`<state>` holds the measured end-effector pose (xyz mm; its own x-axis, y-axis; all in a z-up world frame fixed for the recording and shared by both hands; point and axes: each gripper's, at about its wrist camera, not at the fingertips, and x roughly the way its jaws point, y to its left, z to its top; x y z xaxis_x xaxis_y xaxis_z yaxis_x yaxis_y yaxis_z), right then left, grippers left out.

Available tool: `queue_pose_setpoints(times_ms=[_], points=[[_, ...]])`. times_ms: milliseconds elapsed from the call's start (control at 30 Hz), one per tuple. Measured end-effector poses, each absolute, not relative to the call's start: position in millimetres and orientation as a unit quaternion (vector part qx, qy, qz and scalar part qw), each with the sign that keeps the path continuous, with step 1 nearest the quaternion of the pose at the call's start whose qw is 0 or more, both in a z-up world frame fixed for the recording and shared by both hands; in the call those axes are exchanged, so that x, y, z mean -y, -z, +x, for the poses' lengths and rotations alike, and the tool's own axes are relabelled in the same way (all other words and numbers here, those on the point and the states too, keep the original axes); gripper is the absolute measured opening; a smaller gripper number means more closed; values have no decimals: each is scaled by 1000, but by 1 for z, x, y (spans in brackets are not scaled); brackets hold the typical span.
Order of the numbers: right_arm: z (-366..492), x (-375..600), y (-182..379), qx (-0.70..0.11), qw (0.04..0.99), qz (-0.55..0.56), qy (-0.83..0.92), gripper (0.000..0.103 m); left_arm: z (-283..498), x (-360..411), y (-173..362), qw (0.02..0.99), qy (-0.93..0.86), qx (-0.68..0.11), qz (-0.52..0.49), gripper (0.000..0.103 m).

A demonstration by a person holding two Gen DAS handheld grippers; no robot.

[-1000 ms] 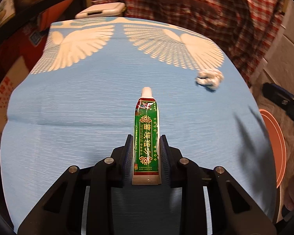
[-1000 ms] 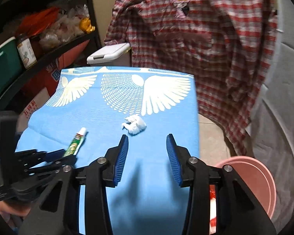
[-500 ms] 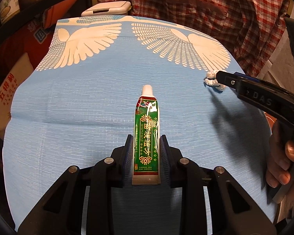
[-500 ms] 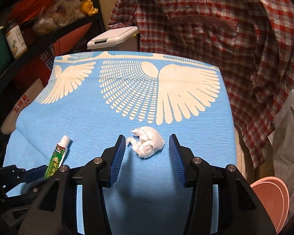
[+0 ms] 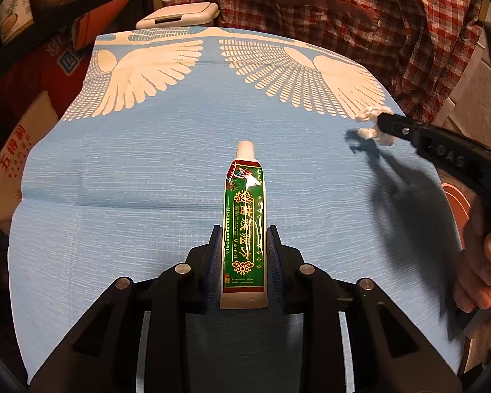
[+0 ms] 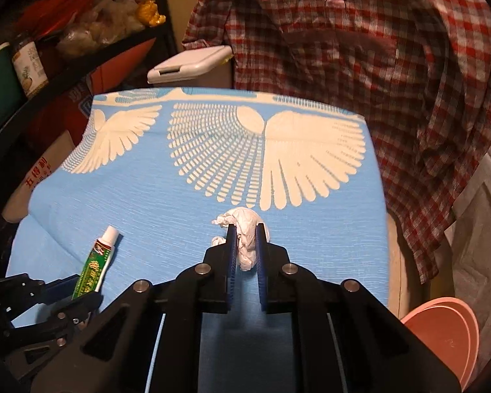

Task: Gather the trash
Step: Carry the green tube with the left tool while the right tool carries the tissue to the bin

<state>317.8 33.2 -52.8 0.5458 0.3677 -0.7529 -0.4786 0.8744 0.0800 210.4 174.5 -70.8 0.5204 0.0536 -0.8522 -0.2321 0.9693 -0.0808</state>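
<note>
The left gripper (image 5: 244, 245) grasps a green tube (image 5: 244, 226) between its blue pads, the pads pressing the tube's lower half; the tube's flat crimped end points back toward the camera and its white cap (image 5: 245, 150) points away, over the blue cloth (image 5: 131, 196) with white wing patterns; from the right wrist view the same tube shows at the near left, slanting out of that gripper's fingers.

The right gripper (image 6: 245, 239) is clenched on a crumpled white tissue (image 6: 244, 226); its jaws have just been closing, and the wad now sits squeezed between the blue pads, bulging out past the fingertips and hanging a little below them; in the left wrist view the tissue sits at the far right of the cloth, near its edge, at the gripper's tip, with a shadow on the cloth just beside it; whether it still touches the cloth I cannot tell.

A hand (image 5: 484, 262) holds the right gripper's handle at the right edge; a pink basin (image 6: 448, 337) stands low at the near right, off the cloth; a red checked shirt (image 6: 360, 49) hangs beyond the far edge.
</note>
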Motion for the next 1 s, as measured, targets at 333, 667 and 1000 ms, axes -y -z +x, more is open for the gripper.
queue_pose_setpoints(times_ms=[333,667,1000], points=[[275,-16,3,-381,888,-68,-248,12,195,-174,42,877,-73,-461,-110,27],[206,25,-66,-342,902,-74,-254,12,169,-175,12,885,-50,-440,-144,27],[164,91,-59,-347,909,-35,-227,12,151,-172,4,888,-45,-436,-142,27]])
